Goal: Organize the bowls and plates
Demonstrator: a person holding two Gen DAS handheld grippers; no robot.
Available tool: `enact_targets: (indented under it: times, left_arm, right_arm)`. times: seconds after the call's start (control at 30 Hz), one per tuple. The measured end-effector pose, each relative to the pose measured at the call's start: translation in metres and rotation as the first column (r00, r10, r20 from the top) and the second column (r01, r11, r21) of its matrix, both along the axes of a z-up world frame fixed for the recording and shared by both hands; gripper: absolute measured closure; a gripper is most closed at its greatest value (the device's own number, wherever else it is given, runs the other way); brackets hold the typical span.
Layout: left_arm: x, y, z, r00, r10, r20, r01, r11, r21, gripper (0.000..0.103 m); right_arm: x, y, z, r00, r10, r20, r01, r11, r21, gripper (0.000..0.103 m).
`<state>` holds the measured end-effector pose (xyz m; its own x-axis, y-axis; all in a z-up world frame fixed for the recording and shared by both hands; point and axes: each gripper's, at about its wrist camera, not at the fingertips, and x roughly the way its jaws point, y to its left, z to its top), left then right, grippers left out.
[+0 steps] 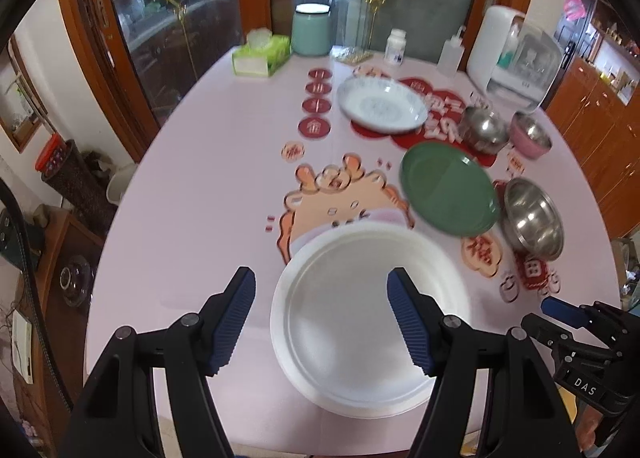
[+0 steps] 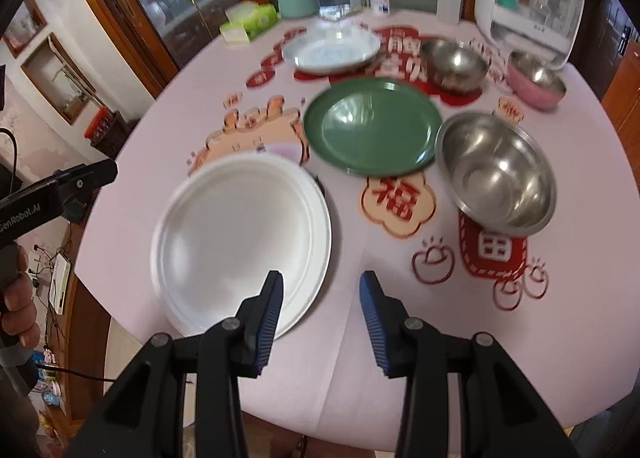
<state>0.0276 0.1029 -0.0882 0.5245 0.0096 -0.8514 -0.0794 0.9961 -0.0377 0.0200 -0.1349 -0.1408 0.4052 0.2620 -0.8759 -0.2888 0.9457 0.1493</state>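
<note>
gathering looks barely begun: the left gripper (image 1: 321, 316) hangs wide open over the white plate (image 1: 366, 318), the right gripper (image 2: 321, 312) gapes empty beside its rim, green plate (image 2: 372, 126) and steel bowl (image 2: 496, 174) ahead, so the next move needs a rim pinch.

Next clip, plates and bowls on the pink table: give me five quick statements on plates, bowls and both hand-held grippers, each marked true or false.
1. The white plate lies nearest the left hand-held gripper. True.
2. The green plate is stacked on the white plate. False: they lie apart.
3. The right hand-held gripper grips the near steel bowl. False: it is open and holds nothing.
4. The pink bowl has a steel inside. True.
5. The patterned plate lies upside down. False: it faces up.
</note>
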Motion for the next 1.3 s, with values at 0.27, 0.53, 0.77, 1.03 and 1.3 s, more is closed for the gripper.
enact_targets:
  times: [0.27, 0.53, 0.77, 1.03, 1.3]
  left_arm:
    - [-0.005, -0.027, 0.051, 0.995, -0.057, 0.082, 0.051, 0.996, 0.067, 0.03]
    - [0.0, -0.054, 0.1, 0.972, -0.152, 0.176, 0.133, 0.984, 0.116, 0.016]
    - [0.035, -0.069, 0.12, 0.944, -0.262, 0.201, 0.236, 0.961, 0.145, 0.016]
    - [0.096, -0.063, 0.127, 0.904, -0.381, 0.195, 0.35, 0.92, 0.178, 0.016]
    - [0.17, -0.07, 0.088, 0.854, -0.5, 0.141, 0.479, 0.863, 0.158, 0.016]
  right_arm:
    - [0.004, -0.012, 0.053, 0.991, -0.024, 0.133, 0.023, 1.0, 0.007, 0.063]
    - [0.001, -0.013, 0.095, 0.965, -0.038, 0.26, 0.031, 0.999, 0.029, 0.049]
    - [0.009, -0.006, 0.115, 0.946, -0.09, 0.312, 0.079, 0.996, 0.048, 0.049]
    - [0.033, 0.006, 0.124, 0.923, -0.2, 0.329, 0.191, 0.98, 0.06, 0.049]
    - [0.059, 0.011, 0.075, 0.916, -0.32, 0.241, 0.313, 0.947, 0.07, 0.049]
